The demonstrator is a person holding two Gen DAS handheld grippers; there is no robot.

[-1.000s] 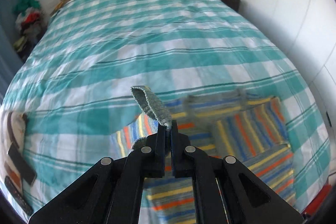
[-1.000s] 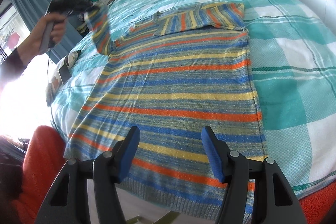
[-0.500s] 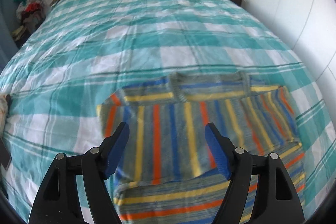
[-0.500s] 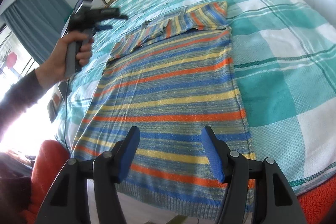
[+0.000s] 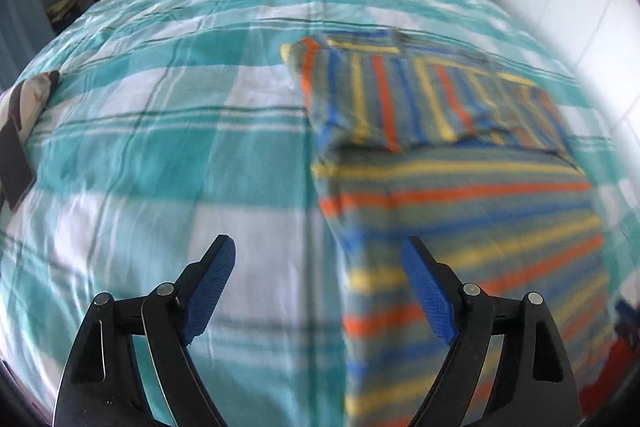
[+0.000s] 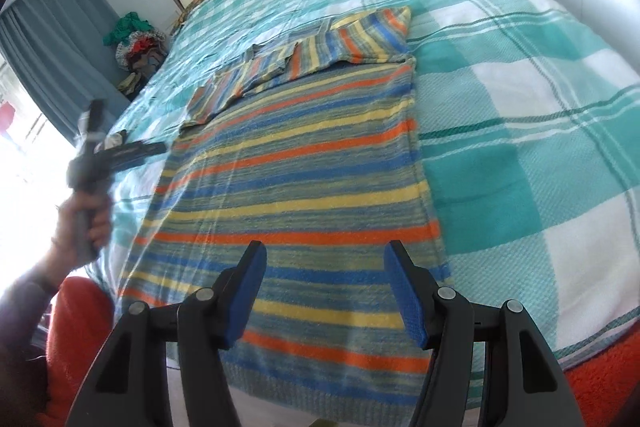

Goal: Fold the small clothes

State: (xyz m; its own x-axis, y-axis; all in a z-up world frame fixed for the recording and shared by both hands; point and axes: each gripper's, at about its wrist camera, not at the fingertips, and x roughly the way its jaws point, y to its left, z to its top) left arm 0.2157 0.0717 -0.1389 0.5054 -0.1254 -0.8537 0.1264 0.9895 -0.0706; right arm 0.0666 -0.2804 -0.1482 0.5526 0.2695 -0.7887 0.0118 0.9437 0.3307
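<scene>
Left wrist view shows my left gripper (image 5: 318, 261) with jaws just opened wide, nothing between them, above the checked bedspread (image 5: 160, 155) beside the striped sweater (image 5: 460, 211); my right gripper (image 6: 324, 267) hovers half-open, empty, over its hem.

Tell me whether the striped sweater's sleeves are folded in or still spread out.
Folded in. Both sleeves lie across the chest of the striped sweater, their stripes running crosswise to the body's; nothing sticks out past its side edges on the bedspread.
</scene>
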